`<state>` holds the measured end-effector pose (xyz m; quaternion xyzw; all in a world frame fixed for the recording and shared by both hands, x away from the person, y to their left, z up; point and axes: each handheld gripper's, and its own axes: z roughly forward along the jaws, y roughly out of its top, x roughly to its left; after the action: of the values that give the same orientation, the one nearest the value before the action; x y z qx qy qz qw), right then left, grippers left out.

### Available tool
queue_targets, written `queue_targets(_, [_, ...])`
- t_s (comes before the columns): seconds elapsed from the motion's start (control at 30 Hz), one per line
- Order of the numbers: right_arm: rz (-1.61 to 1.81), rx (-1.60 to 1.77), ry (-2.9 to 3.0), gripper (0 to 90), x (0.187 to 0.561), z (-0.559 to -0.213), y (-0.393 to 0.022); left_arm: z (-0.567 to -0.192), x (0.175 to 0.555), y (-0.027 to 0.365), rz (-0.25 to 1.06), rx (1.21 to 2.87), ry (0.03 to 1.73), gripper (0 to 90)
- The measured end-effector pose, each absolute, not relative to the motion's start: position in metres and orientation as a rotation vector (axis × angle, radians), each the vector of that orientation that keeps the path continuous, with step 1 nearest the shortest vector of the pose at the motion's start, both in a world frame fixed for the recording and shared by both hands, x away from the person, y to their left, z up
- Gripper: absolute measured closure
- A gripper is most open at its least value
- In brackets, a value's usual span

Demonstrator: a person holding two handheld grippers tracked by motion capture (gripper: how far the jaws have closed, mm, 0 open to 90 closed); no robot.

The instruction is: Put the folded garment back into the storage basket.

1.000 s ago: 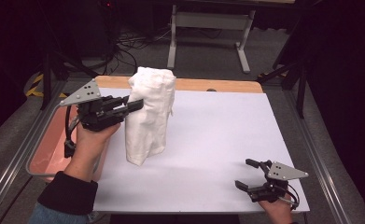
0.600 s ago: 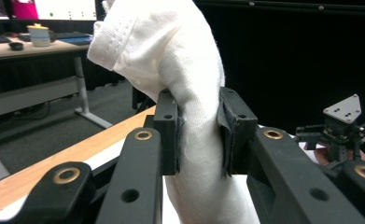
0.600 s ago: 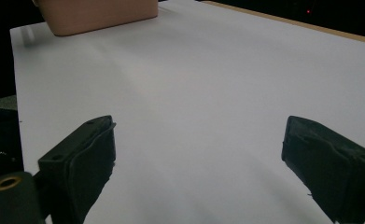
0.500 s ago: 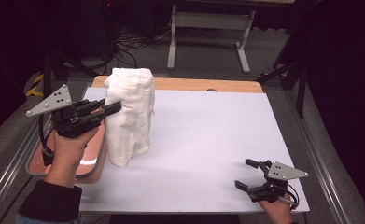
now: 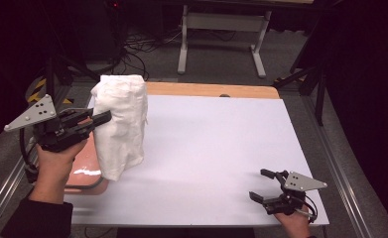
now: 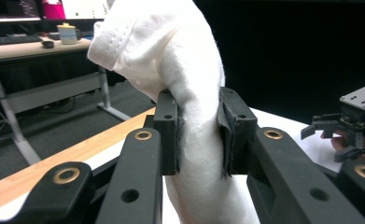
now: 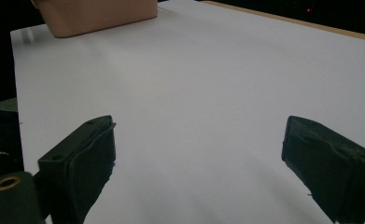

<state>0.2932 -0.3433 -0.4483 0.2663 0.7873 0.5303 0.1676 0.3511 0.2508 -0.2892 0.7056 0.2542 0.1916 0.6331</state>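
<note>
We see the cloth (image 5: 120,126), a white garment, hanging in a loose column at the left side of the table, lifted so that most of it is in the air. Its lower end seems to brush the white sheet (image 5: 216,148) beside the pink tray (image 5: 85,166); whether it truly touches we cannot tell. In the left gripper view the cloth (image 6: 189,84) runs up between the two black pads (image 6: 167,133), which pinch a fold of it firmly, so the left gripper (image 5: 99,118) is clamped on the cloth near its upper part, with a stitched hem showing above the jaws.

The right gripper (image 5: 263,186) rests low at the near right corner of the sheet, well apart from the cloth. In its own view its jaws stand wide, with nothing between them but bare sheet, and the tray's (image 7: 96,16) wall shows far off.

We judge the step in hand to be the carrying of the cloth, held up by one gripper, over the left edge of the sheet and towards or away from the tray. Which way it goes we cannot say from this moment.

The next move calls for either lowering the cloth where it is meant to lie, or bringing the right gripper across to take a second corner, so the cloth can be spread or folded. The grip is on a bunched fold, so it may slip if swung quickly.
</note>
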Motion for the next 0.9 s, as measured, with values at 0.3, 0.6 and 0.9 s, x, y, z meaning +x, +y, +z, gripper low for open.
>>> queue_targets(0.3, [1.508,0.760,2.240,10.3,0.294,-0.449,-0.343,-0.294,0.345,0.276,0.469,1.609,0.636,72.7])
queue_targets(0.6, [1.497,0.760,2.247,10.3,0.294,-0.449,-0.342,-0.295,0.337,0.300,0.502,1.601,0.680,72.7])
queue_targets(0.9, [1.486,0.759,2.250,10.3,0.294,-0.450,-0.341,-0.294,0.338,0.321,0.520,1.607,0.709,72.7])
